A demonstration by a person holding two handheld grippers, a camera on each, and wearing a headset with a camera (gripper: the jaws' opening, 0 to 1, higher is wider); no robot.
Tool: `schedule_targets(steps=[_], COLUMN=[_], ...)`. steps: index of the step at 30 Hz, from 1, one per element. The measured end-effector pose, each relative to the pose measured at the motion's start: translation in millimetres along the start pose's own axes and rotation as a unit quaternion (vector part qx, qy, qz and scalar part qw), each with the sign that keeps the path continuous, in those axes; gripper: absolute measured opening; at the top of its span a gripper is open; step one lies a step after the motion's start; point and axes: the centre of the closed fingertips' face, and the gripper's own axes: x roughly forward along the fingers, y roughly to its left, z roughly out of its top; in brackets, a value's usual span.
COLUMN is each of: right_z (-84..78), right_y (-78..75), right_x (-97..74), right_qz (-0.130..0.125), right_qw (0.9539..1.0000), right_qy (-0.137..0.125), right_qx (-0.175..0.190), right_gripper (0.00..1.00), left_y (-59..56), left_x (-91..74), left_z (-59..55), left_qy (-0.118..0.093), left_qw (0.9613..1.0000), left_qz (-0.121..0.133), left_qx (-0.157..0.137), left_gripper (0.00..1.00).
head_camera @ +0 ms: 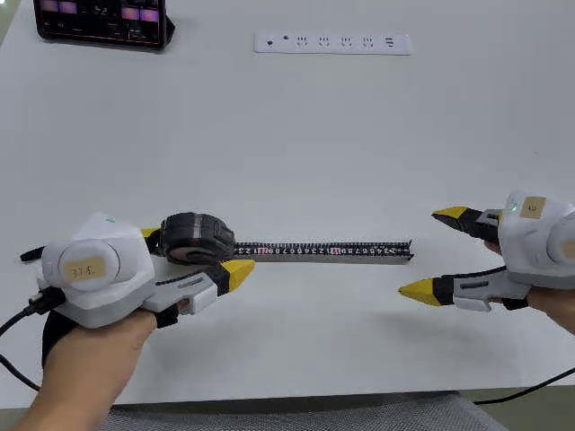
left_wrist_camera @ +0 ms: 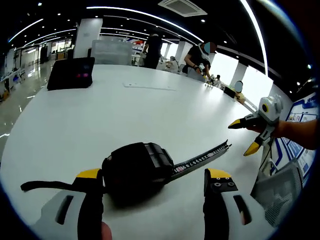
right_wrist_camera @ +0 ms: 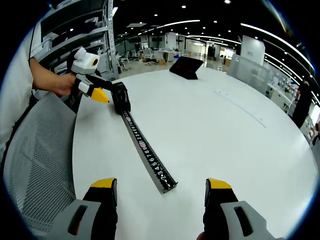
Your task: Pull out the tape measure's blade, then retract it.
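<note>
A black tape measure case [head_camera: 198, 238] lies on the white table [head_camera: 296, 144] between the jaws of my left gripper [head_camera: 193, 251]. That gripper is open: the case [left_wrist_camera: 137, 170] rests against one jaw, with a gap to the other. The blade [head_camera: 323, 249] is pulled out flat to the right, and its hooked end [head_camera: 409, 252] lies at the mouth of my right gripper [head_camera: 434, 252]. The right gripper [right_wrist_camera: 161, 183] is open, with the blade's end [right_wrist_camera: 167, 185] on the table between its fingertips, untouched.
A white power strip [head_camera: 332, 43] and a dark tablet [head_camera: 103, 20] lie at the table's far edge. A grey mesh chair [right_wrist_camera: 35, 165] stands by the near edge. People stand in the background beyond the table.
</note>
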Motion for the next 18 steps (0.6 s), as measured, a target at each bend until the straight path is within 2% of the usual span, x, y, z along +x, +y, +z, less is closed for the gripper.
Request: schedule_targets(steps=[6, 18], right_z=[-3.2, -4.2], right_y=[-2.0, -8.8], right_x=[5.6, 11.6], right_qz=[0.015, 0.030], right_qw=[0.9997, 0.9985], right_qy=[0.014, 0.029], right_qx=[-0.016, -0.036], right_gripper=[0.68, 0.62], left_y=[0.1, 12.2], left_x=[5.0, 10.9], left_z=[0.6, 0.5], left_qy=[-0.005, -0.010], left_qw=[0.9998, 0.9973], left_qz=[0.016, 0.067], left_qx=[-0.009, -0.029], left_gripper=[0.80, 0.71])
